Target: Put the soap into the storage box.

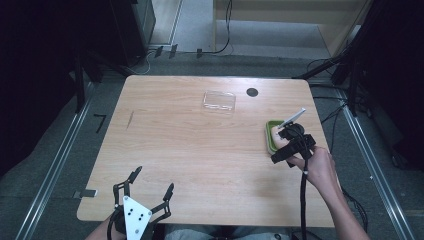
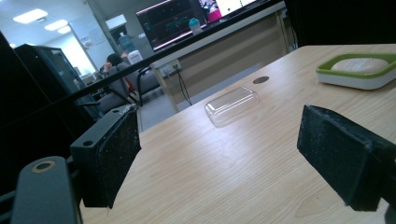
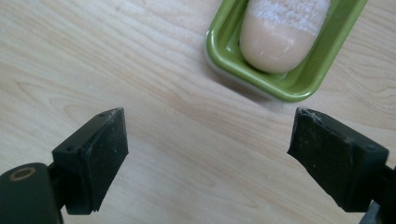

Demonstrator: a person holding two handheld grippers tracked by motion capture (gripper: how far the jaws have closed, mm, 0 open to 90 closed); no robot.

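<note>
Two wide-open grippers: my right gripper [image 3: 205, 158] hangs empty beside the green rectangular plastic dish [image 3: 299, 84] holding a pale oval soap bar [image 3: 280, 37]. Next, probably the clear plastic lid [image 1: 219, 101] beyond the dish. My left gripper [image 1: 148, 192] idles, well apart.

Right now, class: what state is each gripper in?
Left gripper: open, holding nothing, low over the table's near edge.
Right gripper: open, holding nothing, just short of the green soap dish with its bar of soap.

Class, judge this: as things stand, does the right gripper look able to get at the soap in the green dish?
Probably yes: the right gripper is open just short of the green dish, and the soap lies uncovered, nothing between.
</note>
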